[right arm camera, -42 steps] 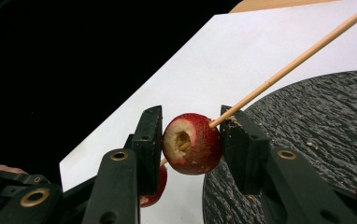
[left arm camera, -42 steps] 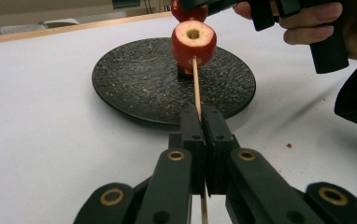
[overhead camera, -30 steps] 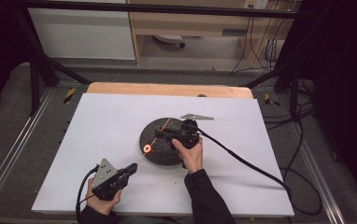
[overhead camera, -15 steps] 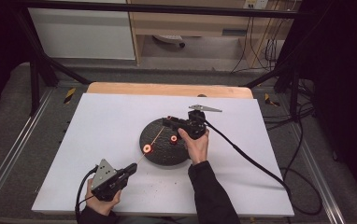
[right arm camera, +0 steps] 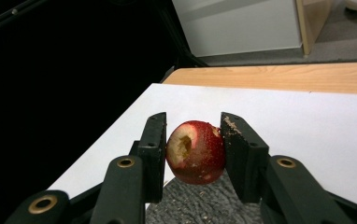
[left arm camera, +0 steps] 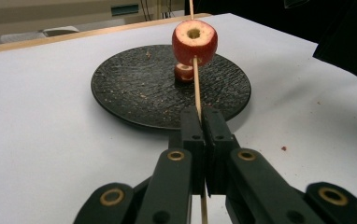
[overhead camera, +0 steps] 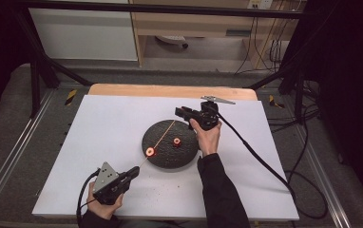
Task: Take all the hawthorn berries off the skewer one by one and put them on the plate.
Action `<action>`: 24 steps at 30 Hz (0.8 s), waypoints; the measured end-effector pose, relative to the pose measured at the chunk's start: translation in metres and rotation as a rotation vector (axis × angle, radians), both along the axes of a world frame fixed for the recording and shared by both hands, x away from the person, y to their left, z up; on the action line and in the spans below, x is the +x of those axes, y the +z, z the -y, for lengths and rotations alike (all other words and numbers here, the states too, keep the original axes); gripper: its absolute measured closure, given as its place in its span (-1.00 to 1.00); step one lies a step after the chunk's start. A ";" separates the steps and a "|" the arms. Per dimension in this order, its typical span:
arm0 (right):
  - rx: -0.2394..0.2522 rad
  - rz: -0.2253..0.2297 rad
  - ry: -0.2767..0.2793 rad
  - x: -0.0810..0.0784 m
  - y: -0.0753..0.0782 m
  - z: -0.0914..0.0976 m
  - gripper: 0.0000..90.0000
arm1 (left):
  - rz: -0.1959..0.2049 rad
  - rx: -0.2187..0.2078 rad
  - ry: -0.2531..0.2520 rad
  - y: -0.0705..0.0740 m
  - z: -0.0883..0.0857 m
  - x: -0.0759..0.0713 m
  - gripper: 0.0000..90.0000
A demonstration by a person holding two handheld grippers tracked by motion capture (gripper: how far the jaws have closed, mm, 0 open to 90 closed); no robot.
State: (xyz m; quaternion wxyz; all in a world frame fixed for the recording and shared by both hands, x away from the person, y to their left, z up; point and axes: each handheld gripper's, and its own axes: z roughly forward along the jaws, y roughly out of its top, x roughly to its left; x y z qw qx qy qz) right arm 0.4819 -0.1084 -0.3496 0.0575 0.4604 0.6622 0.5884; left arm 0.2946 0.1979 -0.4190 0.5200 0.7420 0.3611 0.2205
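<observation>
My left tool (overhead camera: 133,173) pinches the skewer (left arm camera: 197,91); right tool (right arm camera: 193,140) grips a red fruit (right arm camera: 196,151) at the plate's (overhead camera: 163,159) one o'clock; misaligned, it splits

no legible text, no labels, no numbers

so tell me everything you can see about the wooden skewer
The wooden skewer is a thin, pale, straight stick of light wood. Its near end is clamped between the shut jaws of the left gripper, and it runs forward, slanting up over the black textured plate. A cored red fruit piece is threaded on it, held above the plate, and the stick carries on beyond it. In the high view it stretches diagonally across the plate toward the right gripper.
</observation>
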 end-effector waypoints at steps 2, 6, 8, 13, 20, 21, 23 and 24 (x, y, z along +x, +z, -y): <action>-0.014 0.005 -0.007 0.001 0.001 0.002 0.40 | 0.000 0.000 0.002 0.000 -0.001 0.000 0.96; -0.031 0.005 -0.009 0.001 0.000 0.003 0.41 | -0.001 -0.001 0.004 0.000 -0.001 0.001 0.97; -0.037 0.001 -0.009 0.001 -0.003 0.004 0.40 | 0.000 -0.001 0.007 0.000 -0.002 0.001 0.97; -0.057 -0.022 -0.011 0.001 -0.016 0.005 0.41 | -0.002 -0.003 0.012 0.000 -0.002 0.001 0.96; -0.072 -0.059 -0.007 -0.002 -0.038 0.006 0.40 | -0.003 0.000 0.012 0.000 -0.002 0.001 0.96; -0.075 -0.067 -0.006 -0.003 -0.041 0.006 0.40 | -0.003 0.001 0.012 0.000 -0.002 0.001 0.96; -0.081 -0.077 -0.004 -0.005 -0.048 0.007 0.41 | -0.003 0.001 0.013 0.000 -0.002 0.001 0.96; -0.084 -0.083 -0.002 -0.006 -0.052 0.007 0.40 | -0.004 0.001 0.013 0.000 -0.002 0.002 0.96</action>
